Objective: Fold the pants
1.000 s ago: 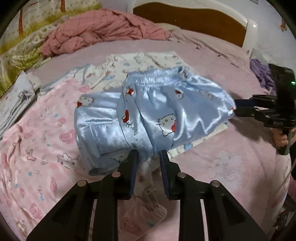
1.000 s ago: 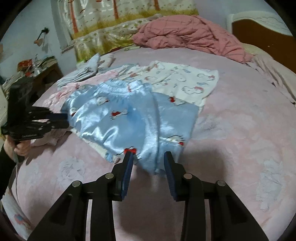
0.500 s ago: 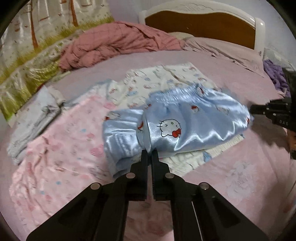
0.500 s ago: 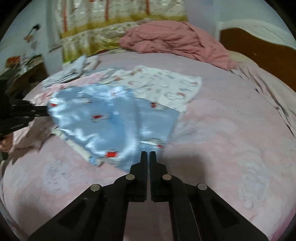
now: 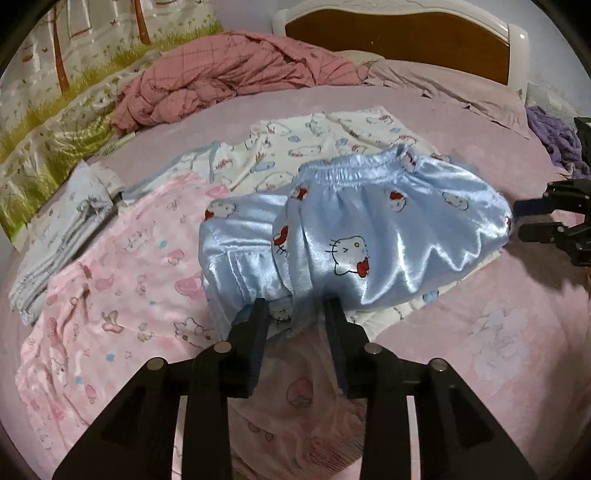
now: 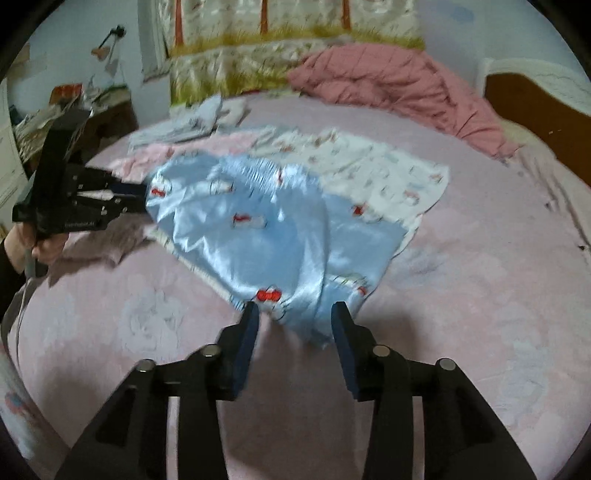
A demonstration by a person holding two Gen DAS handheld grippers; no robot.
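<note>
In the left wrist view, the left gripper [image 5: 295, 314] has just been opening and its jaws now stand narrowly apart, the near fold of the pants [image 5: 369, 236] lying loose between the tips with no pad pressing on it. The blue satin pants lie folded in the middle of the bed [image 5: 498, 332], resting on a pink garment [image 5: 122, 273] and a white garment [image 5: 325, 136]. A rumpled red quilt [image 5: 229, 81] is heaped near the headboard [image 5: 399, 29]. The right gripper [image 5: 524, 218] shows at the pants' far end. In the right wrist view, which is blurred, the right gripper [image 6: 295, 317] has likewise just been opening; its jaws are narrowly parted, a corner of the pants [image 6: 258, 229] slack between them, ungripped. The left gripper [image 6: 136, 195], held by a hand [image 6: 48, 247], sits at the pants' opposite end.
</note>
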